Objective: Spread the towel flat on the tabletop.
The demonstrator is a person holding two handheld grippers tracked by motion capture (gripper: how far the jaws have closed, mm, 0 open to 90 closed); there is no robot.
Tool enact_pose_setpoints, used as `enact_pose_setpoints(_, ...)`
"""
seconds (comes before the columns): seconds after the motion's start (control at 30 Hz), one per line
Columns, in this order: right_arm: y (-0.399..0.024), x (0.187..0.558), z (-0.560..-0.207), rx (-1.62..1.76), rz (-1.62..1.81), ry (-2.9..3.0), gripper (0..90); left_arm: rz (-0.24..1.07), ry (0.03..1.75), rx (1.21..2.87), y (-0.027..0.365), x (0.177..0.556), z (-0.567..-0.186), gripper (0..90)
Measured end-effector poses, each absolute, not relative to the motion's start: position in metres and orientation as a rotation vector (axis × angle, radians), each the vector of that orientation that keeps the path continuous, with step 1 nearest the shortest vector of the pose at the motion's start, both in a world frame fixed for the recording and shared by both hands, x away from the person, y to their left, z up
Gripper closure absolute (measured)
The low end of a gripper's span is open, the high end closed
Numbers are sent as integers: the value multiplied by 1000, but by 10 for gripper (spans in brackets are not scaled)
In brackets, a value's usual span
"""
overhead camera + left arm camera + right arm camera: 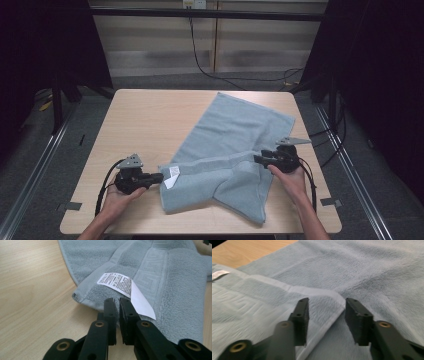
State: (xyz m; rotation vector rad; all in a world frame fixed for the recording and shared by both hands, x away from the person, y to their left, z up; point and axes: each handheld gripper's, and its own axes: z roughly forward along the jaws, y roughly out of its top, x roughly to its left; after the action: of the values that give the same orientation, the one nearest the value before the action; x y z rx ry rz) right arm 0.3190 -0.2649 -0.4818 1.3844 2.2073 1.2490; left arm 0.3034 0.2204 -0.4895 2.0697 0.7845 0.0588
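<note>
A light-blue towel (235,150) lies diagonally on the tabletop (145,120), long axis near-left to far-right. Left claw (117,302) seems closed on its labelled hem; right claw (325,312) gapes over a corner.

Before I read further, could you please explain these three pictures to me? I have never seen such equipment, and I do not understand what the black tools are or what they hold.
No robot is here. A person holds one hand-held gripper in each hand: a black tool with two jaws. The high view looks down on the wooden table from above. Each of the other two pictures comes from a small camera riding on one tool, looking along its jaws.

On the table lies a light blue towel, partly folded, with a white care label near one corner.

The left hand-held gripper is shut at the towel's edge by the label; whether cloth is pinched, I cannot tell. The right hand-held gripper is open over a folded corner, gripping nothing.
</note>
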Motion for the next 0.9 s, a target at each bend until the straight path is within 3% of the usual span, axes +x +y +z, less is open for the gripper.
enact_pose_setpoints(0.13, -254, 336, -498, 1394, 1182, 2250, 386, 61, 795, 2067, 222, 307, -492, 843)
enact_pose_setpoints(0.23, -248, 336, -504, 1393, 1161, 2277, 397, 59, 797, 2063, 224, 307, -492, 848)
enact_pose_setpoints(0.3, -243, 332, -505, 1362, 1139, 2300, 465, 60, 799, 2055, 226, 306, -491, 849)
enact_pose_setpoints(0.33, -242, 331, -505, 1348, 1134, 2304, 540, 59, 798, 2051, 227, 305, -490, 850)
enact_pose_setpoints(0.37, -241, 329, -503, 1342, 1138, 2307, 678, 58, 795, 2053, 228, 305, -489, 854)
enact_pose_setpoints(0.43, -240, 324, -499, 1324, 1148, 2274, 757, 54, 793, 2037, 230, 303, -487, 860)
enact_pose_setpoints(0.57, -241, 313, -484, 1274, 1222, 2244, 834, 47, 781, 2017, 231, 299, -484, 869)
enact_pose_setpoints(0.7, -248, 296, -472, 1278, 1251, 2224, 846, 64, 774, 2015, 231, 300, -481, 853)
enact_pose_setpoints(0.8, -255, 287, -478, 1299, 1209, 2244, 847, 77, 789, 2006, 231, 309, -480, 772)
enact_pose_setpoints(0.9, -260, 282, -489, 1336, 1171, 2261, 847, 92, 820, 2030, 222, 325, -483, 636)
